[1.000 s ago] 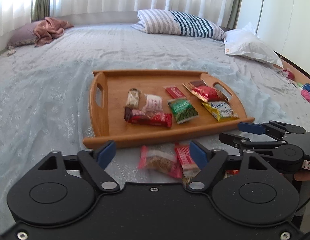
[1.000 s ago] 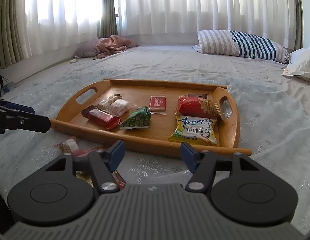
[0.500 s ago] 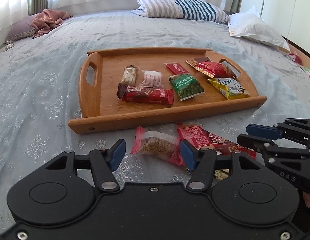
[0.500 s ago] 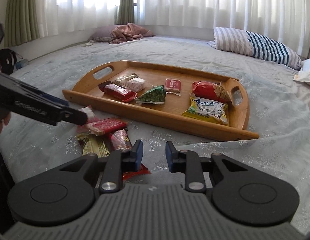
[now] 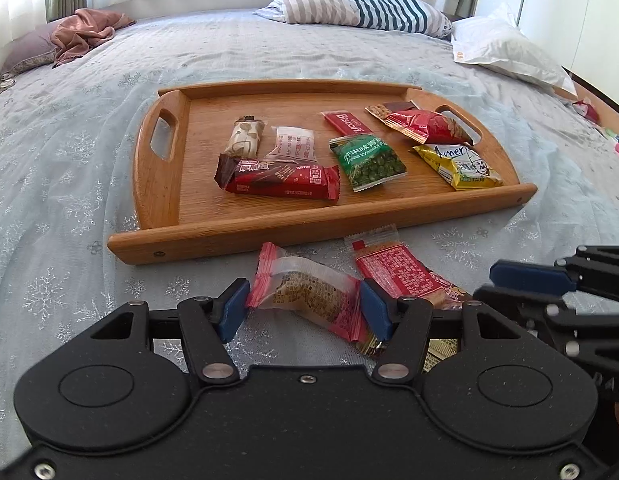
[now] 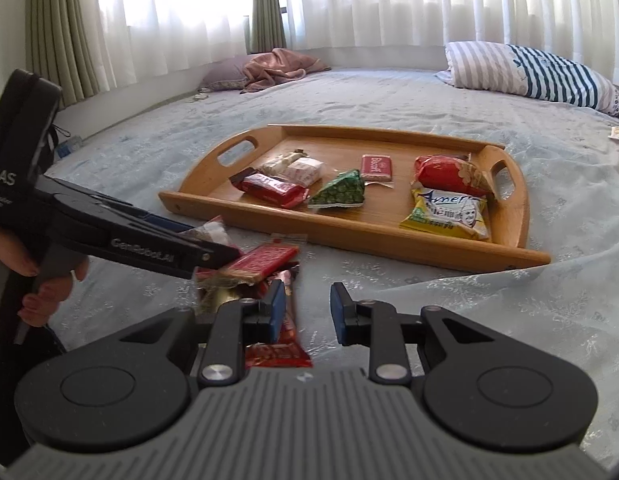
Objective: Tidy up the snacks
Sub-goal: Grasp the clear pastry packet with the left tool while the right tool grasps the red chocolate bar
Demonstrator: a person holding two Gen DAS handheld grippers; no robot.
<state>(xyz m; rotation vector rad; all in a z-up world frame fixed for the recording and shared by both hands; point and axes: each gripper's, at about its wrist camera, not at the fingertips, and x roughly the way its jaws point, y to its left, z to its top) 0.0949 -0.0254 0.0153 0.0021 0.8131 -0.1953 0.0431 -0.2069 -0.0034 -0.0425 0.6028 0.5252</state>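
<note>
Several wrappers (image 5: 437, 344) lie half-hidden behind left tongs (image 5: 303, 310).

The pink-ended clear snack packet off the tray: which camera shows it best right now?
Left wrist view: the snack packet lies in full sight between the left gripper pads. In the right wrist view the left gripper's fingers cover most of it, leaving one end visible.

tray (image 5: 157, 216) – we see smooth varnished wood | snack wrappers (image 5: 309, 296) – glossy crinkled plastic film | bedspread (image 5: 61, 184) beneath our grippers – matt patterned cloth
</note>
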